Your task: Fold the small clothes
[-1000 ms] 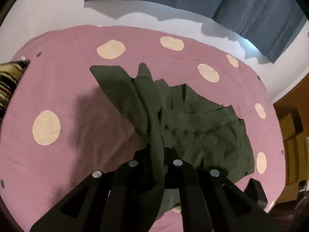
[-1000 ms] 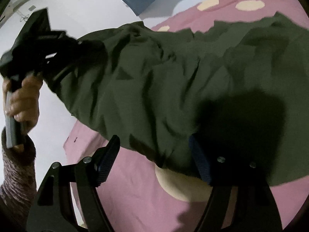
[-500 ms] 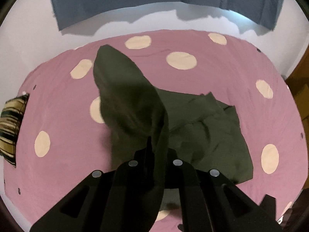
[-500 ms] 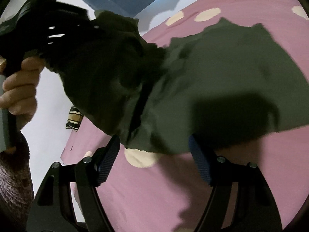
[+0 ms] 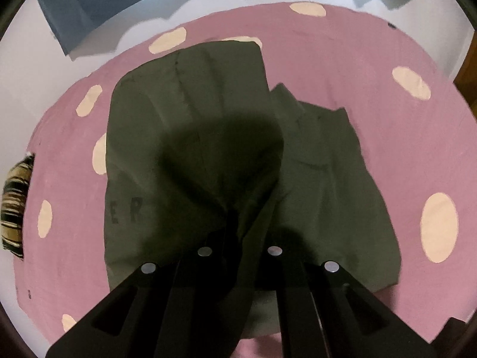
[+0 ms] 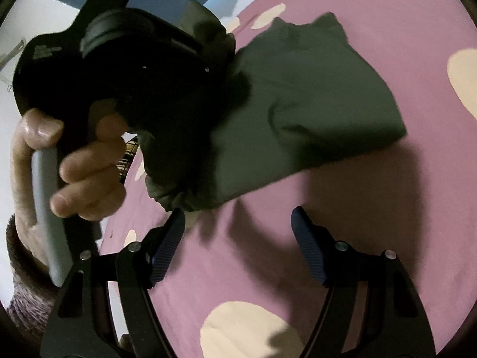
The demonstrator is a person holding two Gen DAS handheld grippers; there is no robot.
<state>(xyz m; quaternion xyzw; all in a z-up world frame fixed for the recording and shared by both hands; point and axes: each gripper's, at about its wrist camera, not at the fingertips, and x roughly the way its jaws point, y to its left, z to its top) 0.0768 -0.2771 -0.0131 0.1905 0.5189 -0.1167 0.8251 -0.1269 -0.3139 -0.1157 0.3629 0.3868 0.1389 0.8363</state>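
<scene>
A dark olive-green garment (image 5: 208,125) lies spread on the pink bedspread, one half draped over the other. My left gripper (image 5: 240,235) is shut on a bunched fold of it near its front edge. In the right wrist view the same garment (image 6: 313,89) lies flat ahead, and a hand (image 6: 74,164) holds the black left gripper body low over the cloth's left end. My right gripper (image 6: 238,232) stands open just in front of the garment's near edge, over bare bedspread, nothing between its blue pads (image 6: 170,238).
The pink bedspread (image 5: 387,89) with cream dots covers the whole work surface. A striped yellow-and-black cushion (image 5: 15,203) sits at its left edge. Blue curtains (image 5: 104,3) hang on the white wall behind. Brown wooden furniture shows at the far right.
The left gripper has carried the lifted fold across and down, so the garment now lies flatter and wider. The left gripper looms closer in the right view; the right gripper stays open.
</scene>
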